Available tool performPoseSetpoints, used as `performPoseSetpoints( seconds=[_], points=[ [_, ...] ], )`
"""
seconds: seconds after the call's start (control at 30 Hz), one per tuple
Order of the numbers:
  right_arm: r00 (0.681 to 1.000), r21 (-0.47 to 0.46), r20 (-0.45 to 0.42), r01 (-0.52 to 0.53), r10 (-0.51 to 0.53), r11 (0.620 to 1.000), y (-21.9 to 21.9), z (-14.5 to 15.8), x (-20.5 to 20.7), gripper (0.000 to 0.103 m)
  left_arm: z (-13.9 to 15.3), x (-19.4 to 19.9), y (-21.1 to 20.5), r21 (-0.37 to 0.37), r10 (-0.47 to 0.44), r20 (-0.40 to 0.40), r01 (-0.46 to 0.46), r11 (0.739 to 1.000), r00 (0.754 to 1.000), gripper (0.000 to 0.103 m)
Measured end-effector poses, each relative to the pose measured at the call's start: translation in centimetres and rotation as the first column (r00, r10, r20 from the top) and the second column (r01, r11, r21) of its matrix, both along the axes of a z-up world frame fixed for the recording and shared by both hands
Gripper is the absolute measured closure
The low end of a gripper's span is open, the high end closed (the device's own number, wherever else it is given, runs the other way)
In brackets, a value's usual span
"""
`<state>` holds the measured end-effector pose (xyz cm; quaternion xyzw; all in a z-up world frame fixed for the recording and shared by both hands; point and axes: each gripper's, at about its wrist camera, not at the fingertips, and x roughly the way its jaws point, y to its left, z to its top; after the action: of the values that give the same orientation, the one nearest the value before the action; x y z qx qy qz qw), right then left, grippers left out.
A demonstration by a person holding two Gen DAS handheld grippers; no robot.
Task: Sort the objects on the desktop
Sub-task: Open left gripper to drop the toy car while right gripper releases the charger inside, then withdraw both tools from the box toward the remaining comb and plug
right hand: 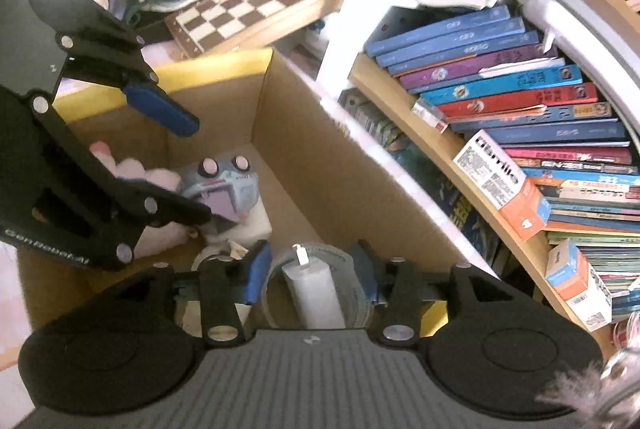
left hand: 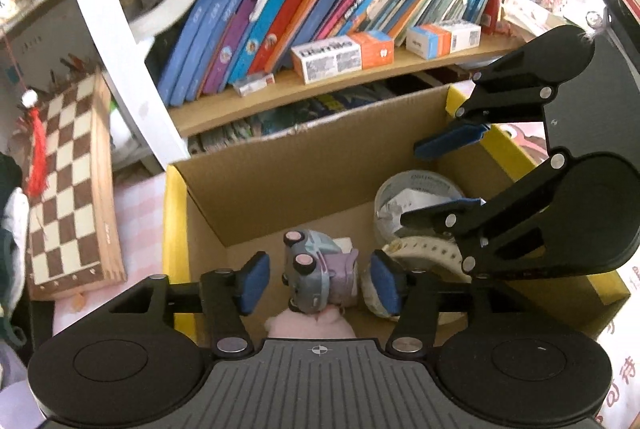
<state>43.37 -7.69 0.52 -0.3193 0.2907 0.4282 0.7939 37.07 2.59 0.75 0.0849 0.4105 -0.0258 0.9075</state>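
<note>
Left hand-held gripper (left hand: 318, 283): I see it open above the box, with free space on both sides of the toy car between its blue pads (left hand: 256, 283). It holds nothing.
Right hand-held gripper (right hand: 310, 271): I see it open too, above the near right part of the box. A white tube stands between its pads, but the pads do not press on it.
Box (left hand: 280, 165): an open cardboard box with yellow rims, on a pink checked cloth, just in front of the bookshelf.
Toy car (left hand: 310, 269): grey-blue with pink wheels, lying tilted with wheels up inside the box, toward the near left corner, on top of a pink plush.
Plush (left hand: 310, 323): pink and soft, under the car, against the near wall of the box.
Tape roll (left hand: 416, 197): a wide grey roll inside the box, at the right side. Crumpled white paper lies in its middle.
Tube (right hand: 314, 289): white, with a small cap, upright inside the roll as the right wrist view shows it.
White band (left hand: 424, 249): a strip with small holes, in the box just beside the roll. I cannot tell what it is.
Bookshelf (left hand: 328, 85): behind the far edge of the box, full of leaning books, with two orange and white cartons (left hand: 342, 55) on its board.
Chessboard (left hand: 70, 189): leaning left of the box, near the shelf post.
</note>
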Motion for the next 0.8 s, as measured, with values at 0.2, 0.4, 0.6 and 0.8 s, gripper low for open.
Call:
performPoseSetpoints(
  seconds=[0.2, 0.4, 0.6, 0.8],
  points=[
    [0.998, 0.046, 0.064, 0.023, -0.026, 0.999, -1.0, 2.0, -1.6, 0.041, 1.9, -2.1, 0.0, -0.008, 0.021, 0.083, -0.021, 1.000, 0.996, 0.027],
    [0.991, 0.126, 0.106, 0.063, -0.077, 0.990, -2.8, 4.2, -3.7, 0.033, 4.1, -4.8, -0.1, -0.038, 0.037, 0.179, -0.031, 0.999, 0.983, 0.021],
    [0.983, 0.218, 0.110, 0.118, -0.144, 0.969, -5.0, 6.1, -6.3, 0.027, 6.1, -8.4, -0.9, -0.044, 0.031, 0.264, -0.020, 0.999, 0.964, 0.019],
    [0.974, 0.272, 0.123, 0.151, -0.190, 0.950, -7.2, 7.3, -9.3, 0.022, 7.1, -12.1, -1.6, -0.032, 0.024, 0.317, -0.015, 0.999, 0.948, 0.016]
  ],
)
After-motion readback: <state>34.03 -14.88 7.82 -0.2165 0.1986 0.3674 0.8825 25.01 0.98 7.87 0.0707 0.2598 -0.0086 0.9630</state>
